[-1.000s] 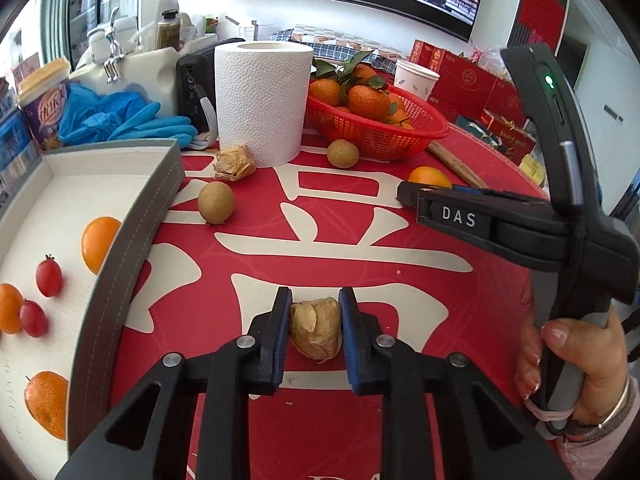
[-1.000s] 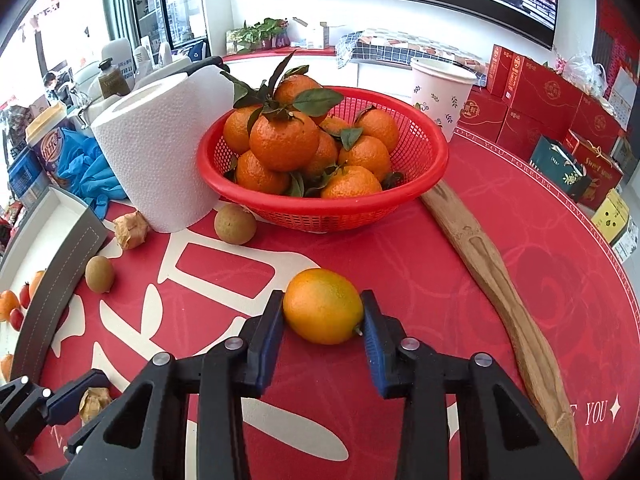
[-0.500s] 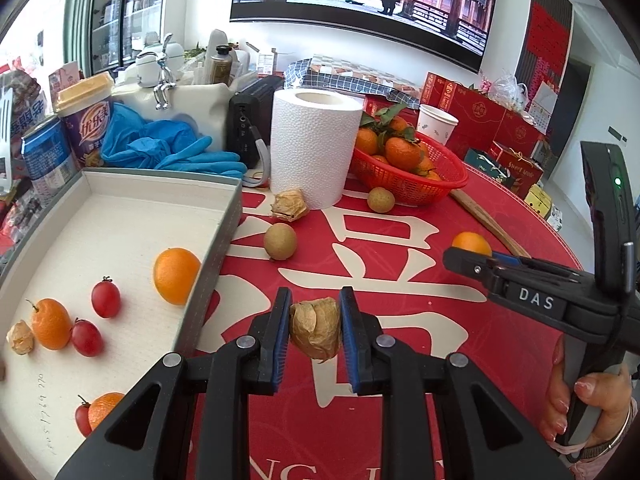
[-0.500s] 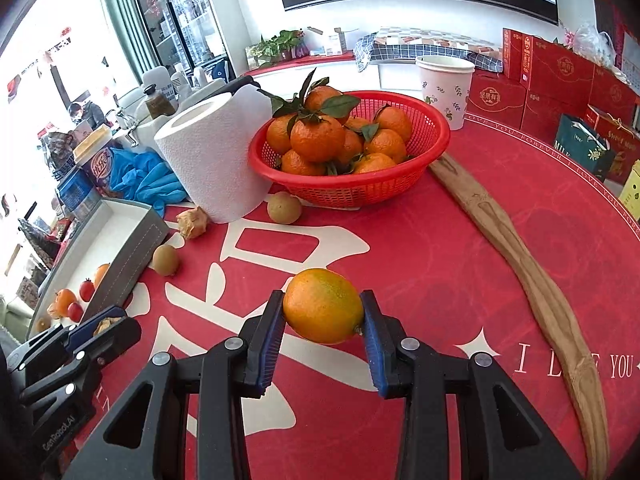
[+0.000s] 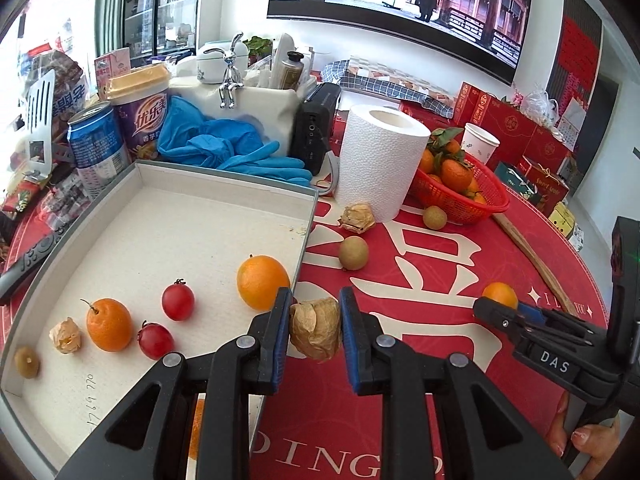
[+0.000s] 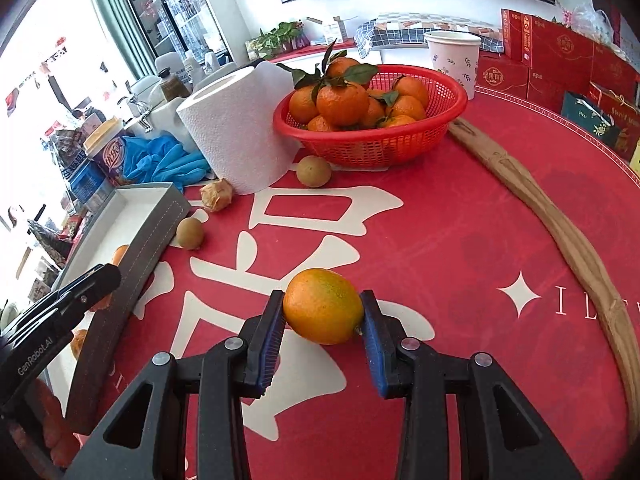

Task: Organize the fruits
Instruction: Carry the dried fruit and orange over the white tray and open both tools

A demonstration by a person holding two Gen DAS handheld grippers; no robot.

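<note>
My left gripper (image 5: 315, 326) is shut on a papery husk fruit (image 5: 316, 328), held in the air above the right wall of the white box tray (image 5: 168, 216). The tray holds an orange (image 5: 262, 282), a small orange (image 5: 109, 324), two cherry tomatoes (image 5: 178, 302), a husk fruit (image 5: 66, 334) and a small brown fruit (image 5: 27, 362). My right gripper (image 6: 322, 322) is shut on a small orange (image 6: 322, 306), held above the red tablecloth; it also shows in the left wrist view (image 5: 500, 295). Another husk fruit (image 5: 357, 218) and two brown round fruits (image 5: 353, 253) lie on the cloth.
A paper roll (image 5: 380, 168) and a red basket of tangerines (image 6: 372, 144) stand at the back. Blue gloves (image 5: 236, 152), a can (image 5: 96, 144), a cup (image 5: 140, 116) and clutter sit behind the tray. A wooden stick (image 6: 560, 232) lies on the right.
Both grippers have lifted and moved left with their fruits. My left gripper now hangs over the tray's right wall; the right follows above the cloth.
</note>
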